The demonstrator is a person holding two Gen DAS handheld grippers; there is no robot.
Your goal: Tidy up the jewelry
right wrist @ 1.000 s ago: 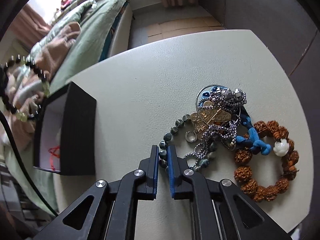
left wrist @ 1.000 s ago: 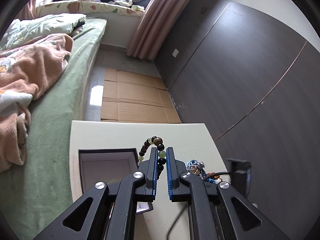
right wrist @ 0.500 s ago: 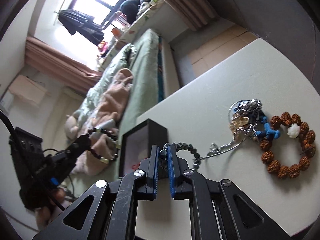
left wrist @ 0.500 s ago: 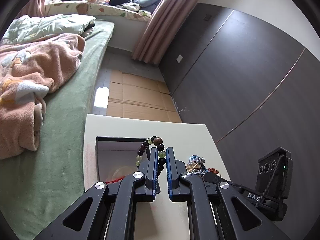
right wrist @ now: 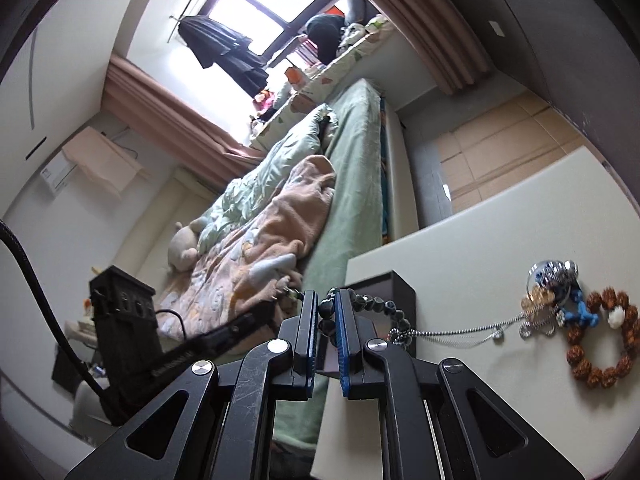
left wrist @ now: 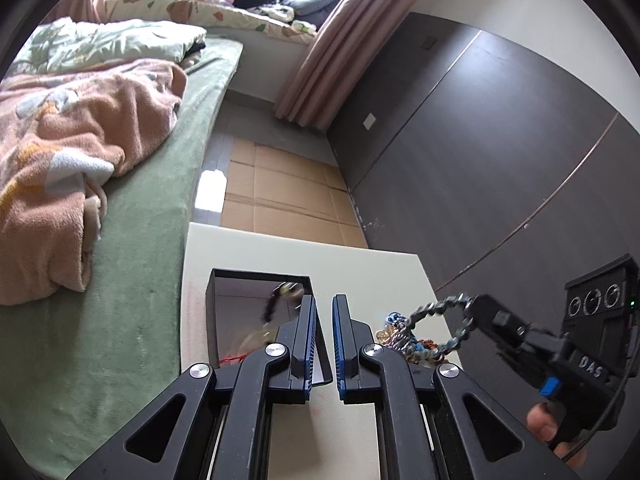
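Observation:
A black open box (left wrist: 256, 320) stands on the white table (left wrist: 376, 276). A dark and green bead bracelet (left wrist: 276, 304) falls, blurred, into the box just off my left gripper (left wrist: 324, 312), whose jaws stand slightly apart and empty. My right gripper (right wrist: 327, 308) is shut on a grey bead bracelet (right wrist: 380, 308), lifted above the table beside the box (right wrist: 396, 292); it also shows in the left wrist view (left wrist: 444, 328). A thin silver chain (right wrist: 456, 330) trails from it to the jewelry pile (right wrist: 552, 292). A brown seed bracelet (right wrist: 604, 340) lies on the table.
A bed with a green sheet and a pink blanket (left wrist: 72, 152) runs along the table's left side. A dark wall (left wrist: 480, 160) is to the right. Cardboard (left wrist: 280, 196) covers the floor beyond the table.
My left gripper let go of the dark bead bracelet, which drops into the box. My right gripper lifted the grey bead bracelet higher and toward the box, dragging the chain.

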